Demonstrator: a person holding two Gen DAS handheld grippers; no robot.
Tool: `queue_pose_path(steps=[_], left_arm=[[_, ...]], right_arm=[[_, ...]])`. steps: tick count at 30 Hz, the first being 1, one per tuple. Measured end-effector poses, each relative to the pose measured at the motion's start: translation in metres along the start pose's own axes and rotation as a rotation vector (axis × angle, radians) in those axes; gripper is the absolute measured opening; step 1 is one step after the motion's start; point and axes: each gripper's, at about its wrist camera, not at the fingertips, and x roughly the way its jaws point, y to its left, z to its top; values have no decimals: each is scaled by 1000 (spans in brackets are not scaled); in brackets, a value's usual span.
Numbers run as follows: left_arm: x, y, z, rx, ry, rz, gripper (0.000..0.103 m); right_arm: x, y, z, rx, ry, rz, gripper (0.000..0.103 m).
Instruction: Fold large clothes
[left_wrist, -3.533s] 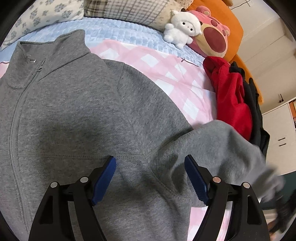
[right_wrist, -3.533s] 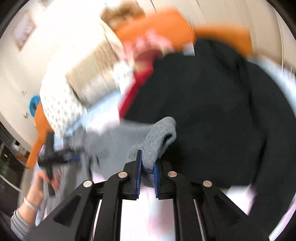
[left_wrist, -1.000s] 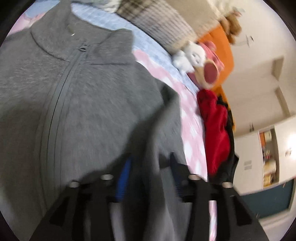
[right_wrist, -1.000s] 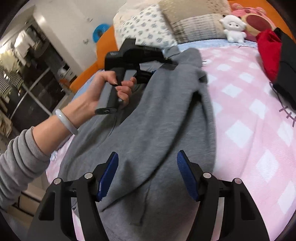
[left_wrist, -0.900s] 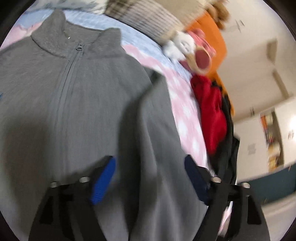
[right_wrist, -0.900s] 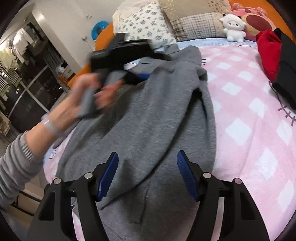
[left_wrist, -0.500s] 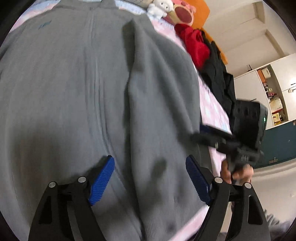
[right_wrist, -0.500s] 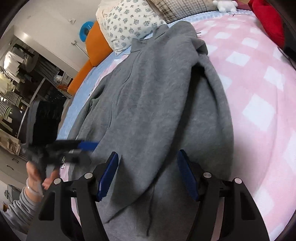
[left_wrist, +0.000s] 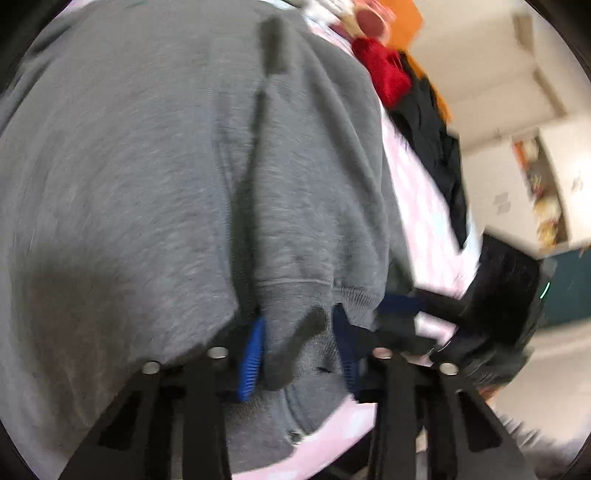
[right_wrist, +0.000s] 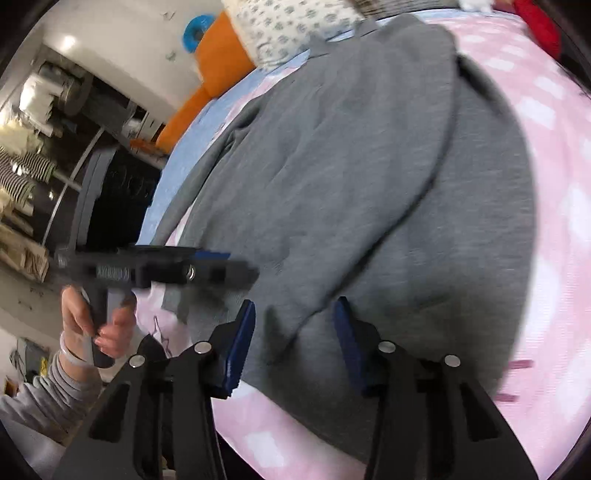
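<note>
Both grippers have been brought down from over the chest of the grey zip sweatshirt (left_wrist: 155, 166) to its bottom hem, at the near edge of the bed. The sweatshirt is spread face up on the pink checked bedcover (right_wrist: 554, 229), collar away from the cameras, with its right sleeve laid lengthwise over the body.

The left gripper (left_wrist: 301, 350) has just been closing: its blue pads are seen on either side of the ribbed end of that sleeve and the hem under it. Cloth bulges between them, so contact is judged to be made or nearly so; with the motion blur, a firm pinch cannot be confirmed.

The right gripper (right_wrist: 293, 338) has also been narrowing. Its fingers are still spread, with the hem on its own side lying between them and a visible gap to each pad. Nothing is held there yet.

Judgement: the side folds appear done on one side at least, and a bottom-to-collar fold is being prepared. Both hem corners would have to be gripped before a lift.

Surroundings: a red garment (left_wrist: 388, 74) and a black garment (left_wrist: 432, 147) are piled at the right edge of the bed, well apart from the hem. Pillows and an orange cushion (right_wrist: 221, 62) lie beyond the collar. Nothing is seen on the sweatshirt's upper half. The draped sleeve may slip during a lift.
</note>
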Motion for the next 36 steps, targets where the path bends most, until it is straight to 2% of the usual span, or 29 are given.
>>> queue_pose_path(steps=[1, 2, 3, 5, 8, 11, 14, 16, 18, 20, 21, 22, 23, 25, 27, 29, 30, 32, 33, 36], left_arm=[[-1, 5, -3, -19, -1, -29, 20], [0, 10, -8, -55, 8, -96, 11], [1, 15, -14, -93, 14, -153, 13], [3, 15, -21, -97, 4, -161, 11], [3, 16, -34, -103, 5, -211, 11], [-1, 5, -51, -76, 5, -219, 12], [1, -5, -64, -16, -4, -156, 13], [8, -5, -69, -5, 3, -118, 14], [13, 4, -73, -17, 11, -67, 28], [7, 13, -77, -43, -6, -111, 34], [-3, 18, -82, -43, -29, -122, 39], [-18, 22, -86, -40, -66, -119, 49], [-38, 26, -92, -36, -134, -90, 65], [-86, 42, -103, -47, -268, -56, 83], [-138, 70, -115, -109, -388, 16, 85], [-181, 103, -125, -169, -473, 104, 86], [-209, 128, -132, -230, -523, 188, 86], [-244, 167, -144, -326, -567, 245, 86], [-264, 196, -155, -419, -593, 252, 86], [-290, 252, -180, -621, -657, 147, 86]], right_arm=[[6, 1, 1, -19, 10, -37, 45], [11, 1, 2, -15, 11, -47, 39], [12, -1, 3, -3, -1, -48, 32], [4, -5, 5, 25, -9, -34, 18], [-21, -6, 4, 41, -39, 6, 14], [-44, 4, -1, 16, -61, 15, 14], [-48, 15, -7, -27, -55, -15, 14], [-36, 17, -12, -51, -31, -57, 14], [-21, 13, -15, -57, -1, -98, 18], [-10, 13, -19, -72, 28, -140, 38], [-9, 15, -21, -82, 33, -141, 43], [-11, 18, -23, -97, 30, -139, 51], [-16, 22, -24, -115, 20, -148, 52], [-27, 26, -24, -140, 0, -181, 52], [-46, 31, -21, -158, -33, -199, 54], [-63, 36, -15, -178, -85, -237, 66], [-67, 39, -12, -189, -102, -251, 66], [-76, 45, -4, -219, -137, -275, 66], [-76, 46, 1, -226, -145, -278, 66], [-67, 52, 14, -238, -148, -276, 66]])
